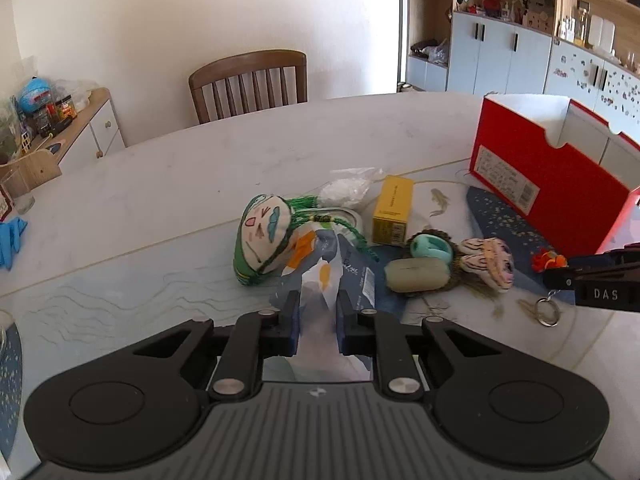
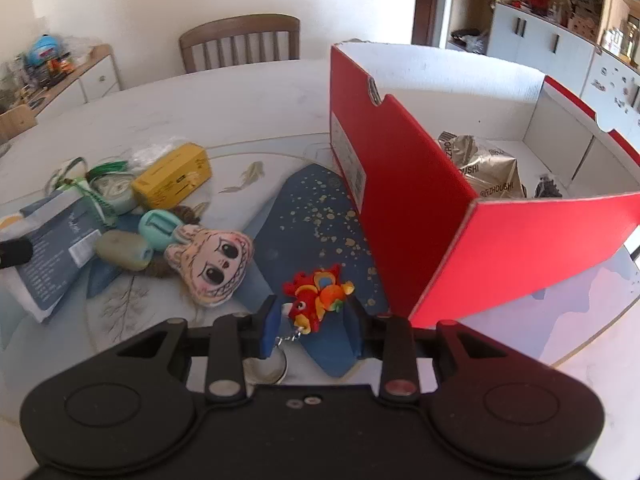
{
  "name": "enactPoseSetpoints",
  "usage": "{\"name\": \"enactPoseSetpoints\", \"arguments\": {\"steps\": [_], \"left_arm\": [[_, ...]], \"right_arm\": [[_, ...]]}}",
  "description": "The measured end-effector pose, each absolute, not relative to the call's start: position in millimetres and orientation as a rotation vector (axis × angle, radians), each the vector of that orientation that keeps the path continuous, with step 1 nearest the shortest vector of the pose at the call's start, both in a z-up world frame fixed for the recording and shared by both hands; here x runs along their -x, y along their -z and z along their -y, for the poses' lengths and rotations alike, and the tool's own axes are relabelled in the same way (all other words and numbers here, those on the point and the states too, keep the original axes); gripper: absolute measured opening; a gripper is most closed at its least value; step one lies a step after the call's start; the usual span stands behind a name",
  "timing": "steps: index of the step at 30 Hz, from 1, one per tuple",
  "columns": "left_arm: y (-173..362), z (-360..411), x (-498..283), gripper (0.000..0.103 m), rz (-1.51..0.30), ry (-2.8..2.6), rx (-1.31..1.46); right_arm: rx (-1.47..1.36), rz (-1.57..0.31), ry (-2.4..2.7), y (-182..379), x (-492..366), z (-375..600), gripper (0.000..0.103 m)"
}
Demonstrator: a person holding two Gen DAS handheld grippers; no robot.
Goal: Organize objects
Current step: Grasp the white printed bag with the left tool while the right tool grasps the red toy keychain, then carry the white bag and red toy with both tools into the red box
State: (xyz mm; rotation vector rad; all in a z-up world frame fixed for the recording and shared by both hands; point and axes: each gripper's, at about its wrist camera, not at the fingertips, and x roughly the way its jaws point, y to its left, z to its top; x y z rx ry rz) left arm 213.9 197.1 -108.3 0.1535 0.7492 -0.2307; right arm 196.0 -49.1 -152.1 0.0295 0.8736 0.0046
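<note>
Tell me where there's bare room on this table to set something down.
Free: the table between the chair and the green-haired doll. Also the floor of the red box, behind the foil bag. Crowded: the pile from the doll past the yellow box to the red box.

The left gripper (image 1: 318, 312) points forward and steeply down toward the near part of the table. Its two blue-padded fingers (image 1: 294, 320) stand close together and parallel, with only a narrow gap between them. The pads are pressed against the sides of a crumpled grey-blue packet (image 1: 320, 280), which fills the gap.

The right gripper (image 2: 314, 320) also points forward and steeply down, on the right side of the scene. Its fingers (image 2: 269, 328) are set moderately apart. A red plush keychain (image 2: 316, 296) sits between them; both pads touch its sides.

In the left wrist view, the right gripper's black fingertip enters from the right edge, level with the table surface.
</note>
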Motion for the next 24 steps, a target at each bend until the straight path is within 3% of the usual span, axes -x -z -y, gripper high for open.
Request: {"name": "enactPoseSetpoints", "arguments": {"steps": [13,24], "left_arm": [[89,-185,-180,0.014,-0.799,0.195,-0.081],[46,-155,-159,0.014,-0.717,0.207,-0.038]], "right_arm": [[-0.009,-0.834,-0.162,114,-161,73,0.033],[-0.027,-0.756,-0.254,70,-156,105,0.033]]}}
